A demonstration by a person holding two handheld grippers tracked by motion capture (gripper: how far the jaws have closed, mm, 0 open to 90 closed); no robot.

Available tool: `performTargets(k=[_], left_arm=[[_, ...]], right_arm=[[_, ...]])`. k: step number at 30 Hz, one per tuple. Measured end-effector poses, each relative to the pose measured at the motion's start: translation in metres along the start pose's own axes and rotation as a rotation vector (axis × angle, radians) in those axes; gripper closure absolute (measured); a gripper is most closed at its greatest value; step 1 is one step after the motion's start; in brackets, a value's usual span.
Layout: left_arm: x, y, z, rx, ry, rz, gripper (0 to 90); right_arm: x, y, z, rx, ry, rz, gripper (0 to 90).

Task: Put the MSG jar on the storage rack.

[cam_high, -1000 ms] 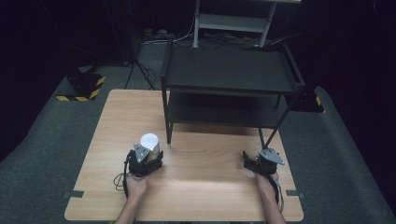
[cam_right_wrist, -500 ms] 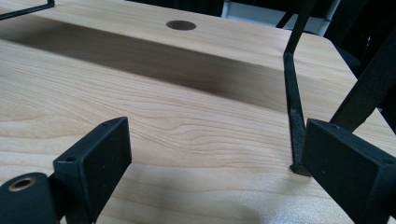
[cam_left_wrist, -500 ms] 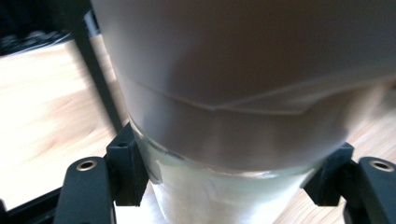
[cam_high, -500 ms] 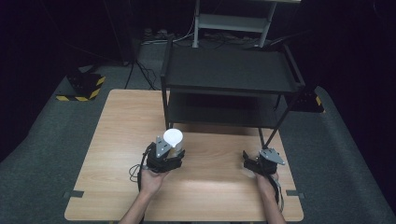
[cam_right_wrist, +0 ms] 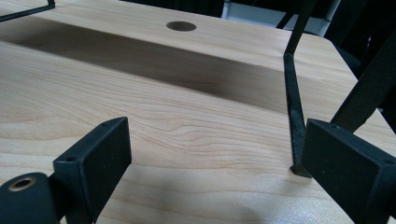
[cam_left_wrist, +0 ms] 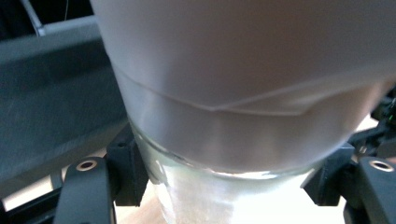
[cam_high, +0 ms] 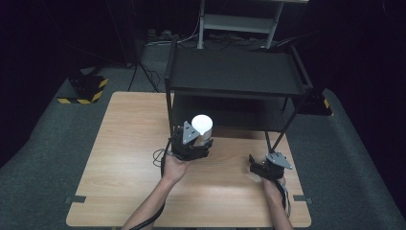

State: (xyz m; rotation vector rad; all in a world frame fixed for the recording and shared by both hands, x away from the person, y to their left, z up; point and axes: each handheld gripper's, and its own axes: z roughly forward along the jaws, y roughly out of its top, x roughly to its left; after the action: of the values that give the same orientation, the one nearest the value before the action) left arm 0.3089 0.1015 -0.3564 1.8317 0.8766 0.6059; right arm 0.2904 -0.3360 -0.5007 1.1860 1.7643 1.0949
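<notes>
My left gripper [cam_high: 195,143] is clamped on one white cup [cam_high: 202,125], contents hidden, just before the black shelf rack [cam_high: 237,76]. My right gripper [cam_high: 268,165] sits spread apart, empty, beside the rack's leg.

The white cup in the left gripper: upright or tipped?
Upright. The white cup shows its round top to the high view, and the left gripper clamps its base.
</notes>
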Motion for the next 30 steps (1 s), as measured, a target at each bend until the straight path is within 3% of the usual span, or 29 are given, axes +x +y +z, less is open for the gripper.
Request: performTargets(k=[8,13,30], left_arm=[[0.002,0.024,0.017,-0.015,-0.020,-0.007,30.9],[0.005,0.038,0.036,0.004,0.001,-0.011,30.9],[0.010,0.049,0.059,-0.007,0.041,-0.031,30.9]], right_arm=[[-0.001,0.000,0.000,-0.005,0.006,0.004,8.5],[-0.002,0.000,0.001,-0.007,0.012,0.004,8.5],[-0.005,-0.001,0.001,-0.013,0.022,0.022,8.5]])
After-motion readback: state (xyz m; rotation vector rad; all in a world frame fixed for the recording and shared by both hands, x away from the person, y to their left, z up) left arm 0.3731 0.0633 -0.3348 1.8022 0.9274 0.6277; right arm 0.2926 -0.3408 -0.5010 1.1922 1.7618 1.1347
